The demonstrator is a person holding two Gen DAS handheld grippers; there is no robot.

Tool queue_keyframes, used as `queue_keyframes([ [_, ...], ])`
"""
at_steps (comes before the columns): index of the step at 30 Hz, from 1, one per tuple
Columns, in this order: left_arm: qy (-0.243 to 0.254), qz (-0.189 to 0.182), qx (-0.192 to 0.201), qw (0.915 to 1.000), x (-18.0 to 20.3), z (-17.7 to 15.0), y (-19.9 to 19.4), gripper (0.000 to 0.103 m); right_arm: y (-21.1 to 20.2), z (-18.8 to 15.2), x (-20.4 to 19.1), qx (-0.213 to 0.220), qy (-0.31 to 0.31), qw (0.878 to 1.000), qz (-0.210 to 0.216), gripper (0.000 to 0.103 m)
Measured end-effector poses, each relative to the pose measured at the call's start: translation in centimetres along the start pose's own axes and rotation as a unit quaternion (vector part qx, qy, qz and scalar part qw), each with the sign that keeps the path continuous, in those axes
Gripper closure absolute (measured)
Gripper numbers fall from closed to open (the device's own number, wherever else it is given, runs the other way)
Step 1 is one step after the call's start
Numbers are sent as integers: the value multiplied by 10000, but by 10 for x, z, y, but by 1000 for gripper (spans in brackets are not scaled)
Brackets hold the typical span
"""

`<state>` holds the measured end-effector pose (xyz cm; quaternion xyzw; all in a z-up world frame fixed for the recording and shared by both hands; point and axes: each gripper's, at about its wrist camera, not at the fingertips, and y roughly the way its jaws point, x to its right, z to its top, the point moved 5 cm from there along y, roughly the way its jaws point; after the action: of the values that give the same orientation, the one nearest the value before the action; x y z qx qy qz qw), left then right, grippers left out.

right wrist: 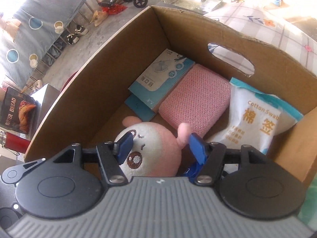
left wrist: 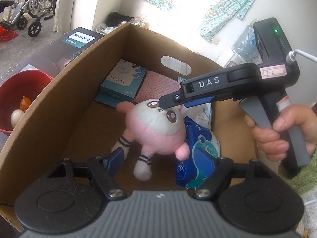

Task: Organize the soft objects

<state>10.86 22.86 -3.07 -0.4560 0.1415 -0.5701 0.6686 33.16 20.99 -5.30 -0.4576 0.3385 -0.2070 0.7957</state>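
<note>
A pink and white plush toy [left wrist: 158, 127] lies in an open cardboard box [left wrist: 79, 99], legs toward the left wrist camera. My right gripper [left wrist: 170, 103] reaches in from the right, one fingertip at the toy's face by the eyes. In the right wrist view its blue pads [right wrist: 124, 148] straddle the toy's head [right wrist: 154, 154] without visibly squeezing it; the right gripper [right wrist: 161, 148] is open. My left gripper [left wrist: 160, 156] hangs open over the toy's legs, gripping nothing. A blue tissue pack [left wrist: 198, 138] lies beside the toy, under the left gripper's right finger.
At the box's far end lie a teal carton [right wrist: 160, 79], a pink knitted pad [right wrist: 196, 101] and a cotton swab pack [right wrist: 257, 119]. A red basin [left wrist: 23, 87] and a Philips box [left wrist: 79, 39] stand left of the box. A hand [left wrist: 277, 134] holds the right gripper's handle.
</note>
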Motion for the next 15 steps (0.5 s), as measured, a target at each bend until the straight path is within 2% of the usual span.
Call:
queue_keyframes([
  [4, 52, 9, 28, 10000, 4, -2, -4, 24, -14, -1, 3, 222, -75, 9990, -389, 40],
  [9, 139, 10, 122, 9998, 14, -5, -15, 24, -45, -9, 10, 728, 300, 9967, -203, 40],
  [15, 455, -107, 360, 9983, 43, -10, -37, 23, -120, -47, 21, 1420, 738, 9871, 108, 40],
])
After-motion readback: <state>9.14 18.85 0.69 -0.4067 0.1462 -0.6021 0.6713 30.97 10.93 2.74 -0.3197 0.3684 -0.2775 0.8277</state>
